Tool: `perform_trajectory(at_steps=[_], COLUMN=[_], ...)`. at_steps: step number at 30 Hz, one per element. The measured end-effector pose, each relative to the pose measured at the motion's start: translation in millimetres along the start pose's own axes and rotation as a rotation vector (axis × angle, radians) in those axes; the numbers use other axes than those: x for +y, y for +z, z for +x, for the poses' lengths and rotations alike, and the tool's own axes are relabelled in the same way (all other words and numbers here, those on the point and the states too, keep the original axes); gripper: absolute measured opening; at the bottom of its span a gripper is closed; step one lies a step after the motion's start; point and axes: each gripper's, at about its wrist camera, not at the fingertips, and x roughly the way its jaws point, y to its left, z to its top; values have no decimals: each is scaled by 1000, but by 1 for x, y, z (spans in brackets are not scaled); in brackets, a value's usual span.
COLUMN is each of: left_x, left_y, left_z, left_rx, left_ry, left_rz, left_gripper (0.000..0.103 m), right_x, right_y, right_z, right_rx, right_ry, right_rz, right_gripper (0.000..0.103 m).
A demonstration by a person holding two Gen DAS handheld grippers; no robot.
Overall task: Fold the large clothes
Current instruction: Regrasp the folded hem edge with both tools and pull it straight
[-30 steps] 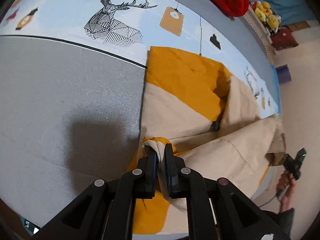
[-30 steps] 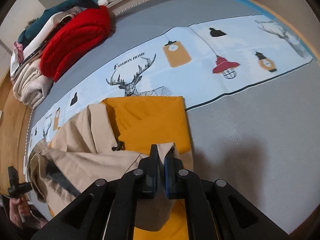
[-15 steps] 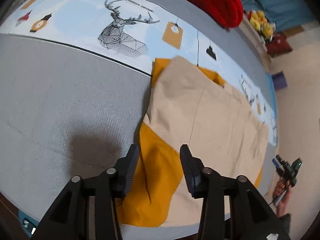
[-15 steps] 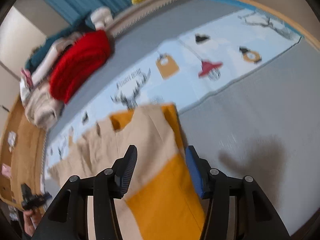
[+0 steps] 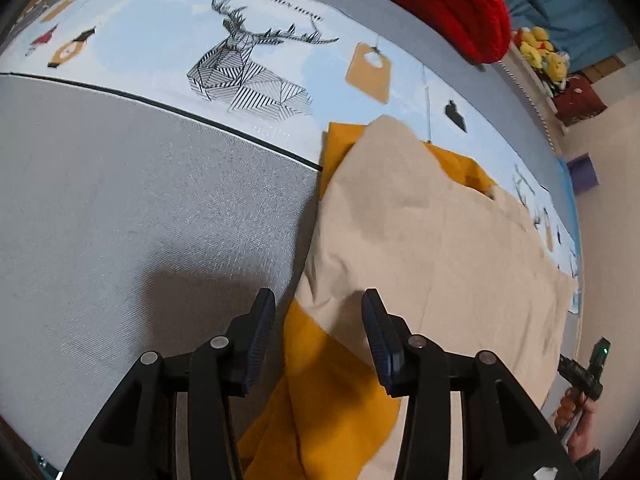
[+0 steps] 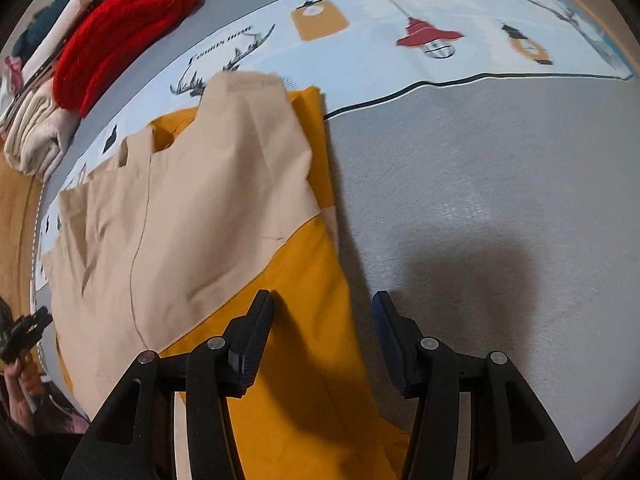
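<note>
A large beige and mustard-yellow garment (image 5: 420, 232) lies folded on the grey bed cover (image 5: 140, 220), its beige layer spread over the yellow one. My left gripper (image 5: 318, 332) hovers open above the garment's near left edge, nothing between its fingers. In the right wrist view the same garment (image 6: 192, 208) stretches away to the left. My right gripper (image 6: 322, 328) stands open over its yellow near right corner, the right finger above bare grey cover (image 6: 500, 200). Neither gripper touches the cloth.
A light blue printed band with a deer (image 5: 248, 76) crosses the bed behind the garment. A red knit bundle (image 6: 120, 36) and stacked folded clothes (image 6: 32, 136) lie at the far edge. A hand with a small black device (image 5: 584, 372) is beside the bed.
Both grippers were shut on raised folds of the garment a second ago. They have let go and opened, and the beige layer now lies flat over the yellow.
</note>
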Motion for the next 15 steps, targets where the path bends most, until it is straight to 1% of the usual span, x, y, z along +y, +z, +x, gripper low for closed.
perform_trajectory(at_steps=[3, 4, 5, 6, 7, 8, 9, 10, 12, 13, 14, 15], left_x=[-3, -4, -7, -9, -12, -16, -18, -19, -25, -29, -33, -37], left_y=[4, 5, 6, 6, 6, 6, 5, 6, 9, 10, 11, 11], left_z=[4, 8, 11, 14, 15, 16, 17, 15, -5, -19, -33, -41], left_rx=[-37, -28, -16, -14, -21, -31, -34, -48, -162, -230, -294, -339], left_ry=[-20, -25, -25, -27, -21, -5, 8, 22, 32, 25, 13, -5], left_rz=[11, 16, 19, 32, 46, 76, 93, 110, 143, 154, 161, 163], left_gripper=[41, 40, 39, 37, 34, 20, 6, 5, 3, 3, 3, 3], right_x=[10, 14, 17, 18, 18, 18, 20, 22, 25, 26, 24, 24], right_y=[-2, -3, -5, -6, -6, -6, -6, -6, -6, -5, -4, -3], right_z=[0, 1, 0, -1, -3, -9, -14, -23, -44, -55, -73, -79], right_rx=[-4, -9, -14, -18, -26, -48, -68, -109, -210, -276, -367, -413], right_ry=[-17, -29, -43, -42, -36, -21, -14, -12, 14, 43, 84, 105], right_rz=[-60, -82, -110, -121, -121, -123, -130, -143, -139, -123, -97, -83], right_gripper=[52, 48, 29, 19, 14, 8, 7, 6, 5, 5, 5, 5])
